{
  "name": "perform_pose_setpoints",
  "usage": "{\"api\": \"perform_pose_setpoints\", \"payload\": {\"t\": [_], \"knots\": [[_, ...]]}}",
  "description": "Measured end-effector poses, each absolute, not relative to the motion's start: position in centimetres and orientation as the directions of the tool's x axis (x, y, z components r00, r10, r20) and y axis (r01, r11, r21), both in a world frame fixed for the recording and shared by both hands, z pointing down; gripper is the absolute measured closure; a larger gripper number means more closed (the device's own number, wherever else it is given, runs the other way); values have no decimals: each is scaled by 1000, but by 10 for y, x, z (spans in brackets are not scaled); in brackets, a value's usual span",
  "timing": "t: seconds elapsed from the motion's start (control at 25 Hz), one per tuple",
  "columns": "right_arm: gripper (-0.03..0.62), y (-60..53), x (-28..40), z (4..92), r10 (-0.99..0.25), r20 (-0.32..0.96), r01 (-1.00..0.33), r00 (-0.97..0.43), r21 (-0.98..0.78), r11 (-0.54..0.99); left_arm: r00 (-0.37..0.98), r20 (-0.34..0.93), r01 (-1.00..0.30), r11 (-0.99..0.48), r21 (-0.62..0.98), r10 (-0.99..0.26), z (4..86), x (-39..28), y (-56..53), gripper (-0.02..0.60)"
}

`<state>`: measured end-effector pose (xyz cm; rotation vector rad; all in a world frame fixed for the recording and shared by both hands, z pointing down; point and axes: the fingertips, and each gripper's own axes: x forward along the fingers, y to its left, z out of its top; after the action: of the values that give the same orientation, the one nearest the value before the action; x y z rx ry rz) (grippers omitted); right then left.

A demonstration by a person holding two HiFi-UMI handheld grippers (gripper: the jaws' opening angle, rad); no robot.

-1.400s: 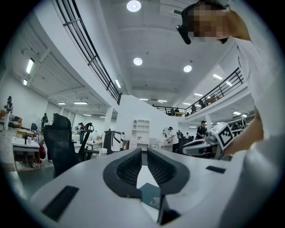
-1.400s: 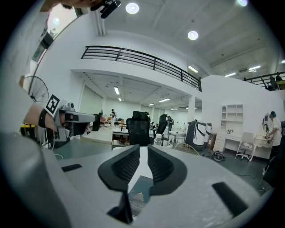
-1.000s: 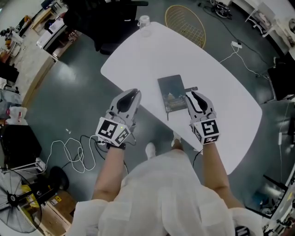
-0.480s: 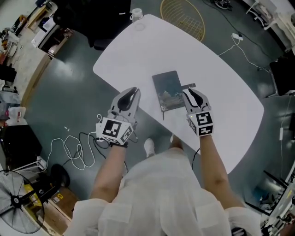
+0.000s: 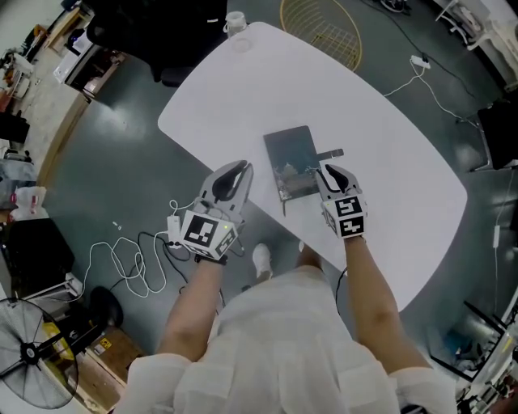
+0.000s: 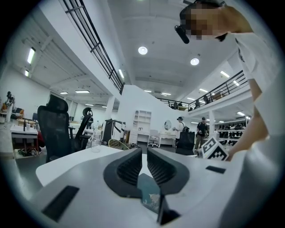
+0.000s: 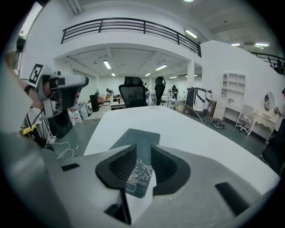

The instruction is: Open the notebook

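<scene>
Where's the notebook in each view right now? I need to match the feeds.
Head view: notebook at picture centre, on the white table.
Left gripper view: notebook low centre, beyond the jaws.
Right gripper view: notebook at centre, running ahead from between the jaws.
Shared landmark: clear bottle at the table's far end.

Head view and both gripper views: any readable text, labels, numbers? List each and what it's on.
No words or numbers can be read in any view.
Notebook: pale print on the cover, too blurred to read.
Left gripper, right gripper: cubes carry black-and-white square markers, coded patterns, no letters or digits.
</scene>
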<state>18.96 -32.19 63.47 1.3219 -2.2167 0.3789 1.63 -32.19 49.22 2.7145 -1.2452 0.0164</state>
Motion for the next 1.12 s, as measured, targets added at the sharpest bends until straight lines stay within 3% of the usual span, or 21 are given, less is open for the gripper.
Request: {"api": "perform_pose_setpoints", "payload": {"t": [0.44, 1.12], "knots": [[508, -335, 204, 686, -666, 676, -902, -314, 6, 432, 652, 102, -757, -637, 144, -752, 514, 22, -326, 546], [518, -338, 207, 717, -588, 737, -922, -332, -121, 368, 652, 134, -758, -641, 122, -746, 528, 26, -333, 548]]}}
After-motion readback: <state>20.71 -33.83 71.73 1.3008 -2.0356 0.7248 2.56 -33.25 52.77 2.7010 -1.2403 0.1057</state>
